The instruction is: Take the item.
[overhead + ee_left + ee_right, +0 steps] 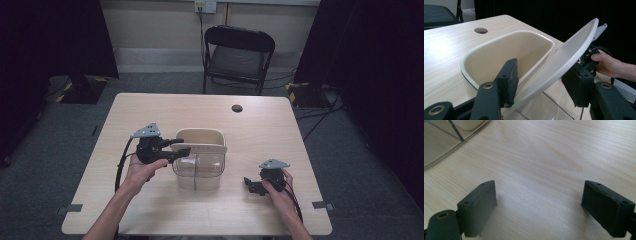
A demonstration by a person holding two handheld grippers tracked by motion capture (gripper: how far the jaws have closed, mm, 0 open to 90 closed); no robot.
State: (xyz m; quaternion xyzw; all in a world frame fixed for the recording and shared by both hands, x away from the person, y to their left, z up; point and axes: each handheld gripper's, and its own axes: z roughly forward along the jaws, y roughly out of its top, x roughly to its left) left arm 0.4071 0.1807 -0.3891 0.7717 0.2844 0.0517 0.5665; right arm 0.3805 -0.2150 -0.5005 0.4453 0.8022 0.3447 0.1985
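A clear plastic bin (198, 170) with a cream rim (486, 48) stands at the middle of the table. Its cream lid (564, 57) is tilted up on edge over the bin's open mouth. My left gripper (181, 147) reaches in from the bin's left side, and in the left gripper view the left gripper (544, 78) is shut on the lid, one pad on each side of it. My right gripper (254, 186) rests low on the table to the right of the bin. In the right gripper view the right gripper (539, 205) stands open over bare wood.
The light wooden table (150, 115) has a round cable hole (237, 108) near its far edge. A black folding chair (237, 55) stands behind the table. Dark curtains hang at both sides.
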